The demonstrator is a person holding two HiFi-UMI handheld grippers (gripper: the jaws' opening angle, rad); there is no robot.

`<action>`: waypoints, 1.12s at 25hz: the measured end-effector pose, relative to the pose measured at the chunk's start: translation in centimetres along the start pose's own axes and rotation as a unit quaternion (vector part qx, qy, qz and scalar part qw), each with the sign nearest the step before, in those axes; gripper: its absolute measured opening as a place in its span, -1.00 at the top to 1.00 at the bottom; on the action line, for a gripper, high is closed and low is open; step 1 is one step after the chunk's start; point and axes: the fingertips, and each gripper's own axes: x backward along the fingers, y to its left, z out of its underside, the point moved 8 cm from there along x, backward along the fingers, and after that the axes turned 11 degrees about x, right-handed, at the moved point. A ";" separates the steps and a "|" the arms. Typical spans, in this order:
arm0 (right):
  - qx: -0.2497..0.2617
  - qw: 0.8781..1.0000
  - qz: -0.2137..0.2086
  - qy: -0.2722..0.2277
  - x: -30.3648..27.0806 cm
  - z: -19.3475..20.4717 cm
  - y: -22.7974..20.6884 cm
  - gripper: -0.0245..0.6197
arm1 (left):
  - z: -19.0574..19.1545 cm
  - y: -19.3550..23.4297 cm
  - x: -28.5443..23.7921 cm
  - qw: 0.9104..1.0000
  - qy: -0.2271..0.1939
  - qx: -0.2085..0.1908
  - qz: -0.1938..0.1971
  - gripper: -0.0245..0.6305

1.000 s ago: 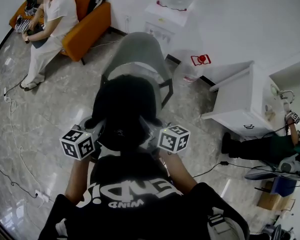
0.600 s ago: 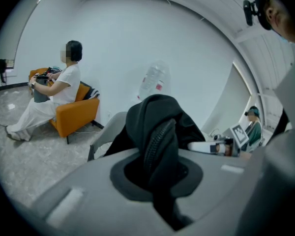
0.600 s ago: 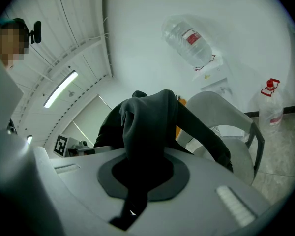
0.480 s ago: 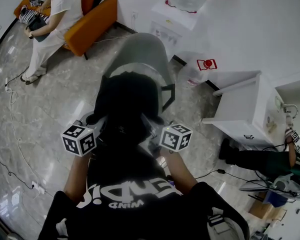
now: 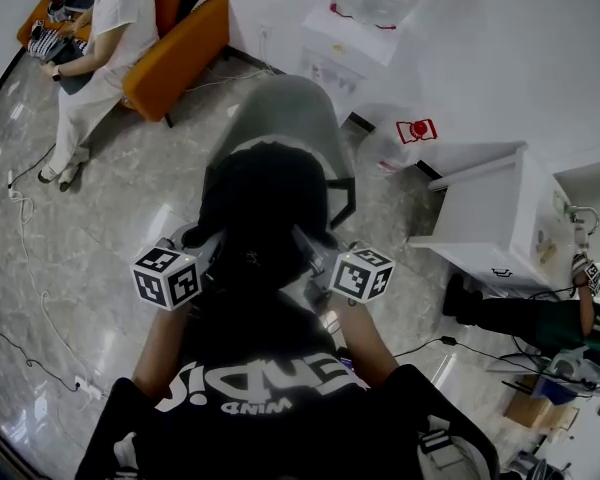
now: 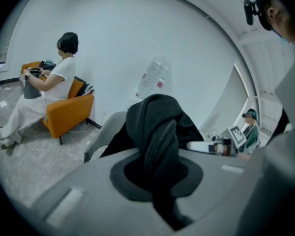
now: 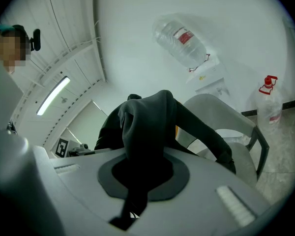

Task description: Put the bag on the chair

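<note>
- The grey moulded plastic chair (image 5: pixel 290 108) stood just beyond my load, with its backrest on the far side.
- The black fabric bag with a zip (image 5: pixel 265 203) hung off the floor between me and that chair. It was not yet resting on the seat.
- The left hand-held gripper (image 5: pixel 202 251) was clamped narrow on a fold of the bag's left side.
- The right hand-held gripper (image 5: pixel 317 256) pinched the bag's right side the same way.
- I judged this the carry step. Next, the bag needed centring over the seat and lowering until the seat took its weight. Only then should both sets of jaws let go.
</note>
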 end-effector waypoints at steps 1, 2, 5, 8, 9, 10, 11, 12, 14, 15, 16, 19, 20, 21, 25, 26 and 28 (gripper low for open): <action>-0.002 1.000 0.004 -0.003 -0.5 -0.4 -0.1 0.89 | -0.6 0.4 -0.3 1.000 0.003 -0.001 0.004 0.85; -0.004 1.000 0.008 -0.005 -1.0 -0.7 -0.2 0.89 | -1.1 0.7 -0.5 1.000 0.006 -0.003 0.009 0.85; -0.004 1.000 0.020 -0.012 -2.6 -1.6 -0.3 0.89 | -2.8 2.0 -1.0 1.000 0.016 -0.011 0.023 0.85; -0.008 0.999 0.038 -0.018 -4.0 -2.4 -0.9 0.89 | -4.6 3.4 -2.2 0.999 0.025 -0.012 0.038 0.85; -0.011 0.999 0.045 -0.021 -4.4 -2.8 -1.3 0.89 | -5.2 3.8 -2.8 0.999 0.029 -0.011 0.043 0.85; -0.015 0.998 0.050 -0.024 -4.7 -3.1 -1.7 0.89 | -5.8 4.2 -3.4 0.998 0.032 -0.010 0.048 0.85; -0.019 0.998 0.055 -0.029 -5.0 -3.4 -2.1 0.89 | -6.3 4.5 -4.0 0.998 0.035 -0.011 0.052 0.85; -0.023 0.998 0.058 -0.034 -5.4 -3.8 -2.6 0.89 | -6.9 4.8 -4.6 0.998 0.037 -0.012 0.054 0.85; -0.024 0.997 0.061 -0.039 -6.1 -4.5 -3.6 0.89 | -7.8 5.3 -5.8 0.997 0.040 -0.015 0.056 0.85; -0.022 0.997 0.062 -0.039 -6.5 -4.8 -4.0 0.89 | -8.1 5.6 -6.3 0.997 0.041 -0.015 0.056 0.85; -0.019 0.997 0.063 -0.038 -6.8 -5.0 -4.4 0.89 | -8.3 5.7 -6.7 0.998 0.042 -0.014 0.055 0.85; -0.012 0.998 0.060 -0.029 -7.7 -5.8 -5.5 0.89 | -8.8 6.2 -7.6 0.998 0.045 -0.008 0.049 0.85; -0.013 0.998 0.058 -0.026 -8.0 -6.0 -5.9 0.89 | -9.0 6.4 -8.0 0.998 0.046 -0.007 0.045 0.85; -0.015 0.998 0.055 -0.023 -8.3 -6.2 -6.4 0.89 | -9.2 6.6 -8.4 0.998 0.047 -0.006 0.040 0.85; -0.017 0.999 0.047 -0.007 -9.6 -6.9 -8.6 0.89 | -9.6 7.4 -10.3 0.999 0.048 0.004 0.022 0.85; -0.018 0.999 0.044 -0.004 -10.1 -7.2 -9.2 0.89 | -9.8 7.7 -10.7 0.999 0.048 0.007 0.019 0.85; -0.019 0.999 0.040 0.002 -10.9 -7.5 -10.1 0.89 | -10.0 8.2 -11.4 0.999 0.049 0.013 0.012 0.85</action>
